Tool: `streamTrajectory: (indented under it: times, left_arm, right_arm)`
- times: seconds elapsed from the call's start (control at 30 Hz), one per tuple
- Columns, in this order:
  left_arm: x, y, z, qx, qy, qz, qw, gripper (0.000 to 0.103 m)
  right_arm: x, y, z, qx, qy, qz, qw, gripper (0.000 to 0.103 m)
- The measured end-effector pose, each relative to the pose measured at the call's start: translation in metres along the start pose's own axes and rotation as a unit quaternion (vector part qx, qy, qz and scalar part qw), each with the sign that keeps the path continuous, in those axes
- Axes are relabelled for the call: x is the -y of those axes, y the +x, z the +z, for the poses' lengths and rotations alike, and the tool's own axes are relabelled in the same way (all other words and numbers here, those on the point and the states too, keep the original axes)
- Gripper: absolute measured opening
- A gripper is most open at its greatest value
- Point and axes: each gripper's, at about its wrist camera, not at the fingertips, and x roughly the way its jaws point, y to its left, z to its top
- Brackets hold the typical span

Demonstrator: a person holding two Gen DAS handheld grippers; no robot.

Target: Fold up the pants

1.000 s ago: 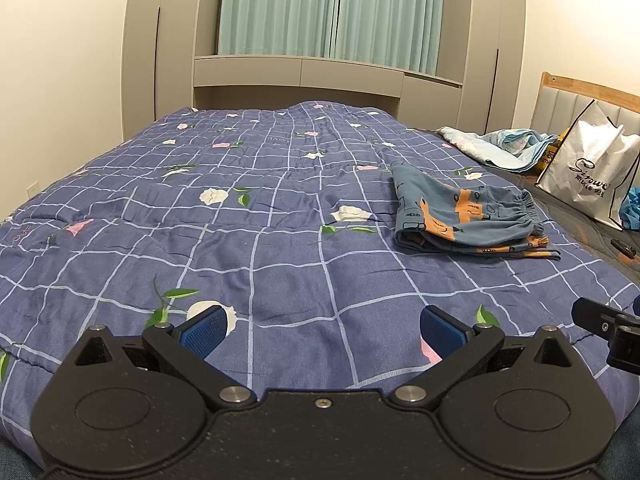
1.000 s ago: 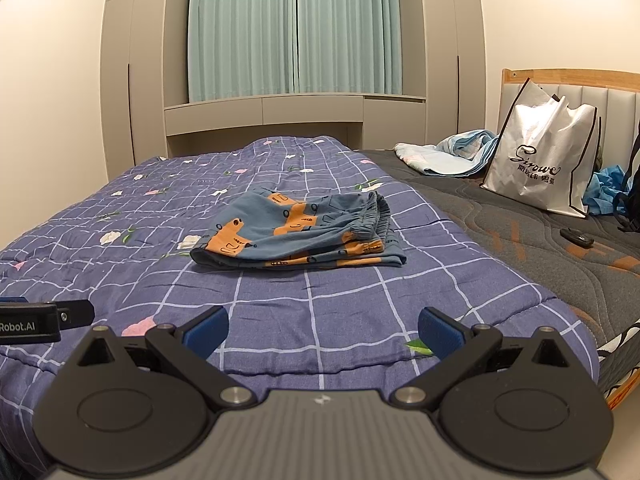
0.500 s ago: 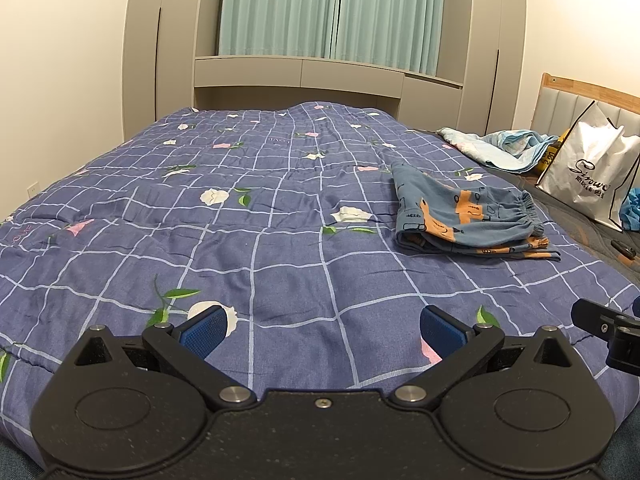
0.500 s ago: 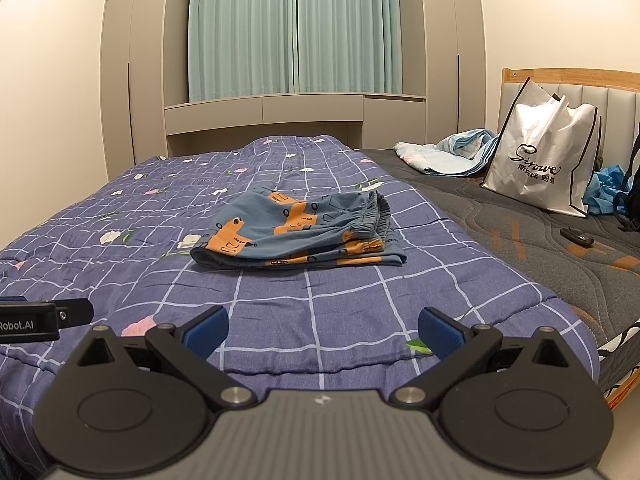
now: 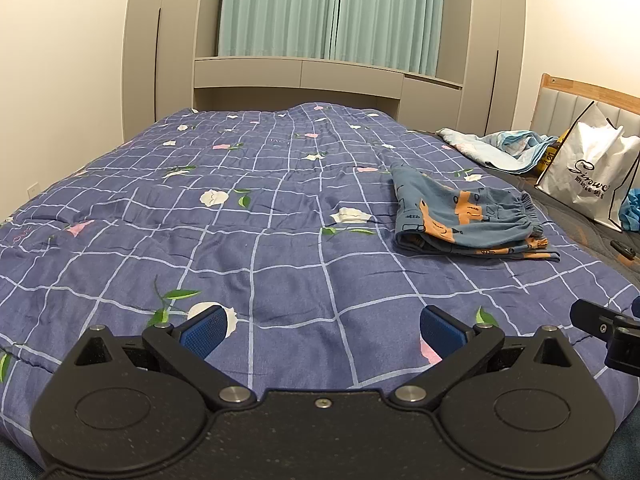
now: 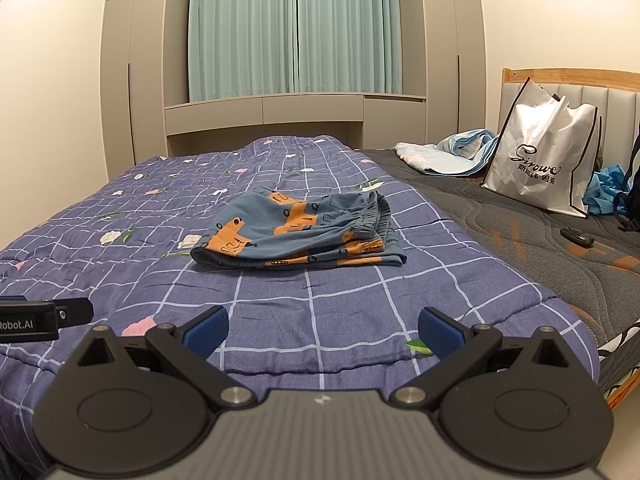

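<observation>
One pair of pants lies folded into a flat, layered bundle on the quilt, right of the bed's middle; in the left view it sits far right. The cloth is soft blue-grey with orange and dark outline prints, and the gathered elastic waistband faces right, toward the bare mattress.

There are two grippers, both low at the near edge of the bed and well apart from the pants. The left gripper has its jaws spread wide with nothing between them, its blue ribbed pads over the quilt. The right gripper is equally wide and empty, with its pads likewise over the quilt. Each view catches a black edge of the other tool at its side.

The quilt is purple-blue with a white grid and scattered white and pink flowers, puffy and creased. The mattress cover is dark grey with stitched wavy lines and orange marks.

One white woven bag with black trim and lettering stands at the far right against the padded, wood-framed headboard. One rumpled pale-blue blanket lies beyond it. The right view alone shows a small dark remote-like object clearly; in the left view it is only a sliver. Two teal curtain panels hang behind grey cabinets.
</observation>
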Motion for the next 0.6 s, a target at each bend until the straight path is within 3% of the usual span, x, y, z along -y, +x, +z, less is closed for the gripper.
streamTrajectory:
  times: [0.37, 0.6]
  left_arm:
    - [-0.0011, -0.0021, 0.0021, -0.003, -0.006, -0.011, 0.9999, 0.102]
    - [0.0002, -0.0024, 0.0031, -0.019, -0.005, 0.018, 0.9996, 0.102]
  right_arm:
    - [0.0, 0.0001, 0.0, 0.0, 0.0, 0.0, 1.0, 0.103]
    - [-0.0002, 0.0, 0.0, 0.0, 0.0, 0.0, 1.0, 0.103]
